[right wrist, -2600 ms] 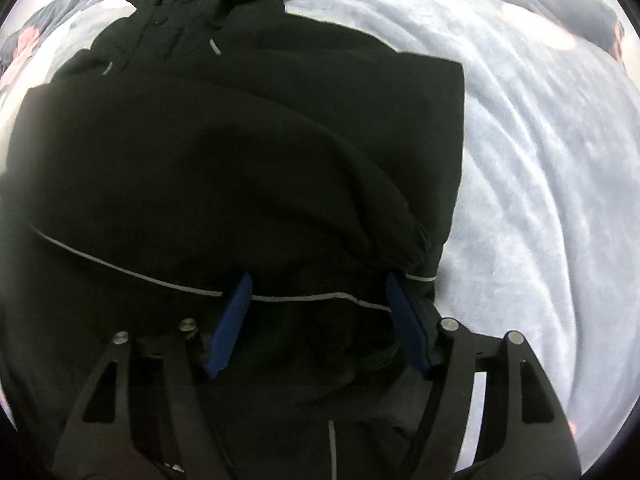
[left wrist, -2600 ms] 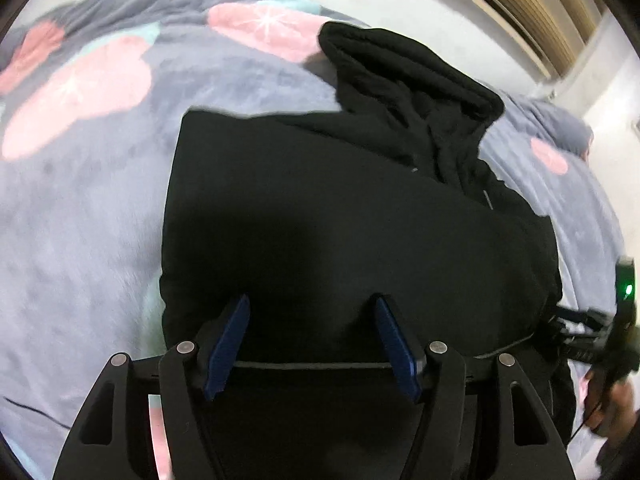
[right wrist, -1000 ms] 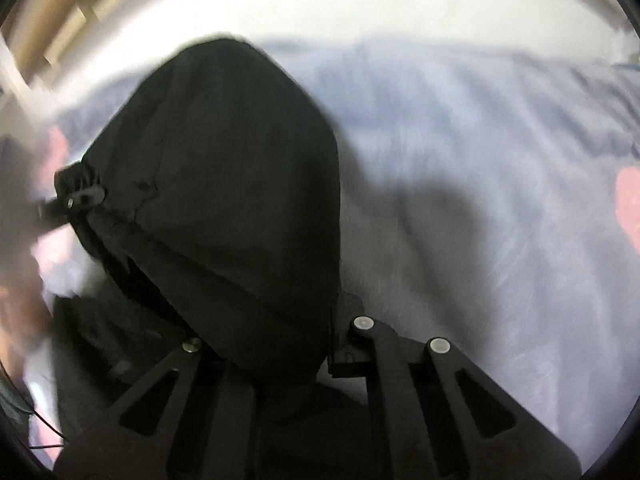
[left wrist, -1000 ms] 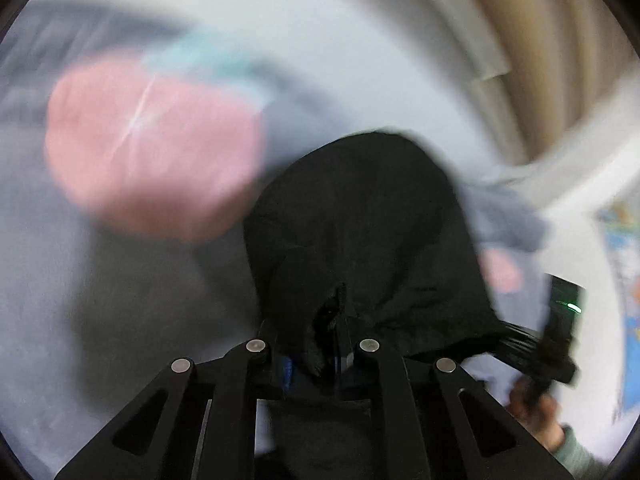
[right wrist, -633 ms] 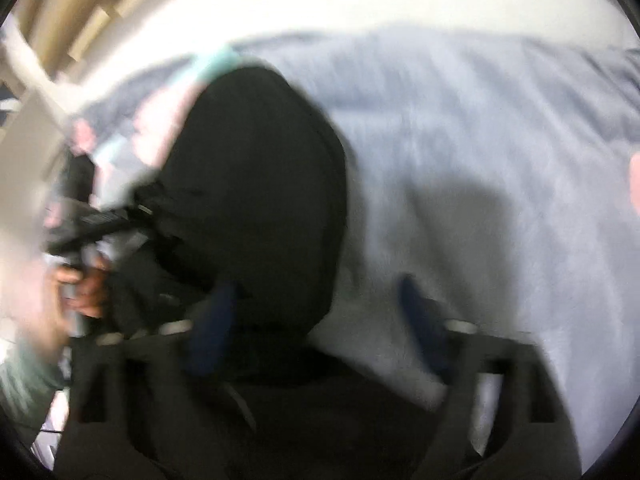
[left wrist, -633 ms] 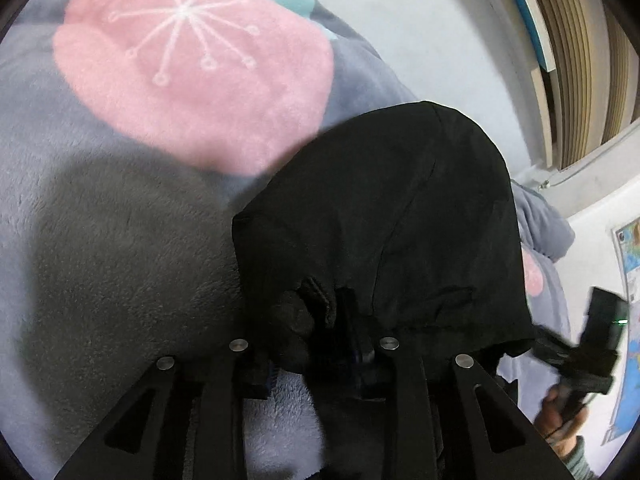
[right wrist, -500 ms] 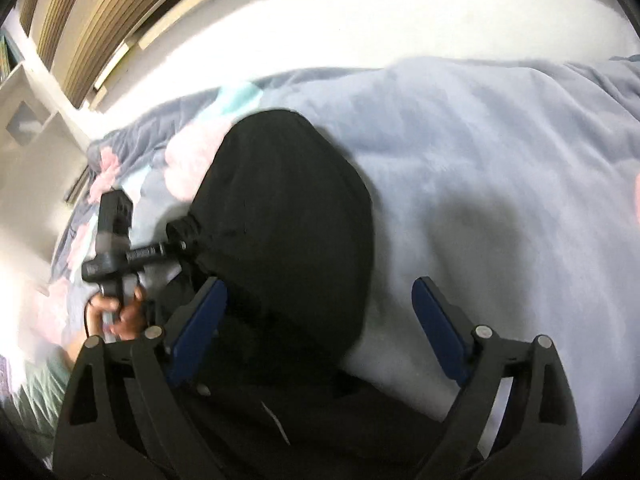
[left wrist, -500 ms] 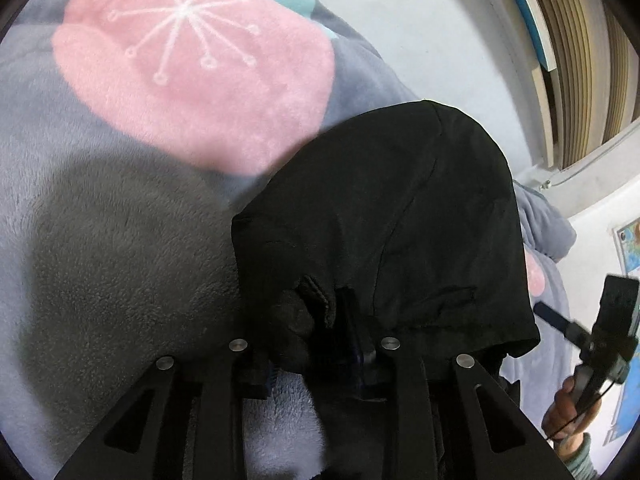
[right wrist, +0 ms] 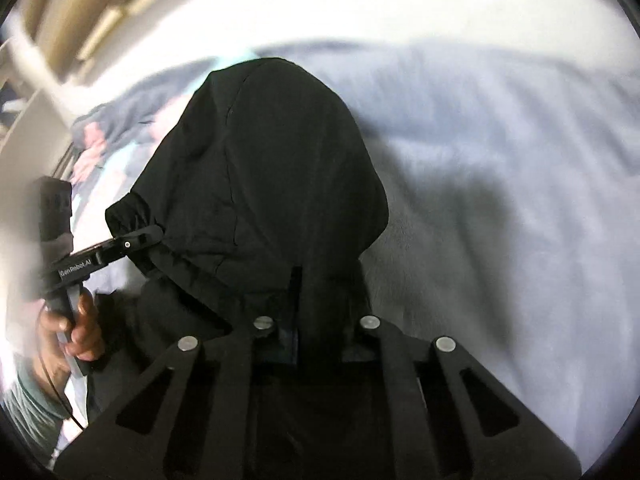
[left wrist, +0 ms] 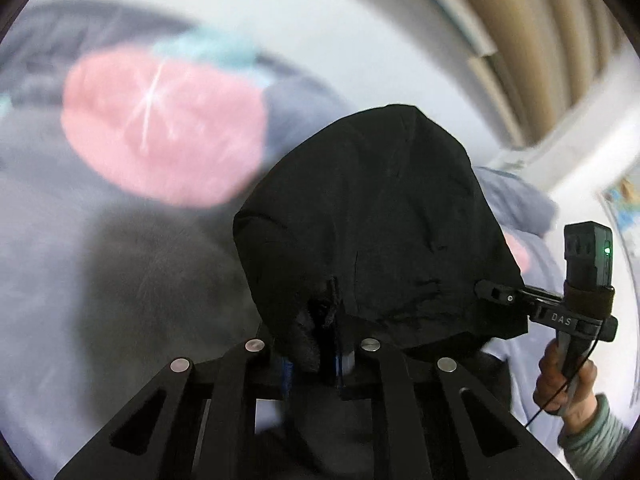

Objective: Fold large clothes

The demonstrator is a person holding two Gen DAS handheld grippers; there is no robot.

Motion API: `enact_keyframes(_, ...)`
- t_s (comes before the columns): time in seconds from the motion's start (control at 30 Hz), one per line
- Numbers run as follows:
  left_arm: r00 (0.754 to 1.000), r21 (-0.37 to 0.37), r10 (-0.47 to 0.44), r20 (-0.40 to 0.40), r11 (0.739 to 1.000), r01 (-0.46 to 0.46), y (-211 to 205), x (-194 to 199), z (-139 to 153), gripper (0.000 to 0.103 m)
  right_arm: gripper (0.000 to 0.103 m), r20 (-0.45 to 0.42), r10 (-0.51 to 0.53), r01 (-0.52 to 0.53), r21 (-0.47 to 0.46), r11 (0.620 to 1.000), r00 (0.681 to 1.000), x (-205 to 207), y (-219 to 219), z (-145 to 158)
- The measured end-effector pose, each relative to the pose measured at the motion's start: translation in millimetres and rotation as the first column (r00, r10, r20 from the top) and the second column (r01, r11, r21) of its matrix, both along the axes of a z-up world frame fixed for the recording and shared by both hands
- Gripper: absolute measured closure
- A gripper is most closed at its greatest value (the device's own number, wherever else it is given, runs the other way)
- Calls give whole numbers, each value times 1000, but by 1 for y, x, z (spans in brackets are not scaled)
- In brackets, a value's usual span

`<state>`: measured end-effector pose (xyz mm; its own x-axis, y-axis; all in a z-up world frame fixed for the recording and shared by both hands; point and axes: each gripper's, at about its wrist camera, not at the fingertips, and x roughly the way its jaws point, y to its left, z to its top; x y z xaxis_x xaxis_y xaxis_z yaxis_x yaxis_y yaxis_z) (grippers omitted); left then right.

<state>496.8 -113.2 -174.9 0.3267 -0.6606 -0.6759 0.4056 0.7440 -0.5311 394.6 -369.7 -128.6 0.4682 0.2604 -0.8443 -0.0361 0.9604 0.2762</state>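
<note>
hood pinched at both sides, fold not yet laid.

your left gripper (left wrist: 314, 354) is clamped on the black jacket (left wrist: 372, 220) at the hood's 7 o'clock edge; your right gripper (right wrist: 298, 338) is clamped on its 6 o'clock edge. the hood rises toward 12 over the grey blanket (right wrist: 500, 200), pink patch (left wrist: 160, 128) at 10. judging by this, the body looks gathered below you; the hood remains to turn in, then flatten.

Open blanket (right wrist: 500, 220) lies free to the right of the black hood (right wrist: 272, 184). On its left, the other gripper (right wrist: 138, 240) and hand (right wrist: 76, 332) crowd the way.
</note>
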Motion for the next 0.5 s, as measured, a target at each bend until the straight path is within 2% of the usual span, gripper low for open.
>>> enact_keyframes(0.1,995,-17,-11,102,1000,13,12,-51,43,89,95,111,24,-16,-74,997,993,-58,20,41)
enact_keyframes(0.17,985,-6,-17,172,1000,18,21,-96,69,89,95,167,44,-23,-128,992,985,-95,37,57)
enact_keyframes(0.23,976,-9,-18,217,1000,20,30,-141,87,88,96,228,58,-17,-177,984,972,-144,53,73)
enact_keyframes(0.3,964,22,-47,260,999,43,39,-192,102,86,96,276,73,-5,-239,971,958,-184,65,84)
enact_keyframes(0.37,963,44,-63,261,998,53,44,-234,103,76,95,301,93,9,-323,947,949,-228,82,88)
enact_keyframes(0.43,969,100,-73,234,994,51,56,-270,89,68,93,274,95,16,-376,926,957,-261,91,79)
enact_keyframes(0.5,984,180,-49,169,983,18,69,-295,60,68,88,181,66,16,-414,910,981,-280,91,53)
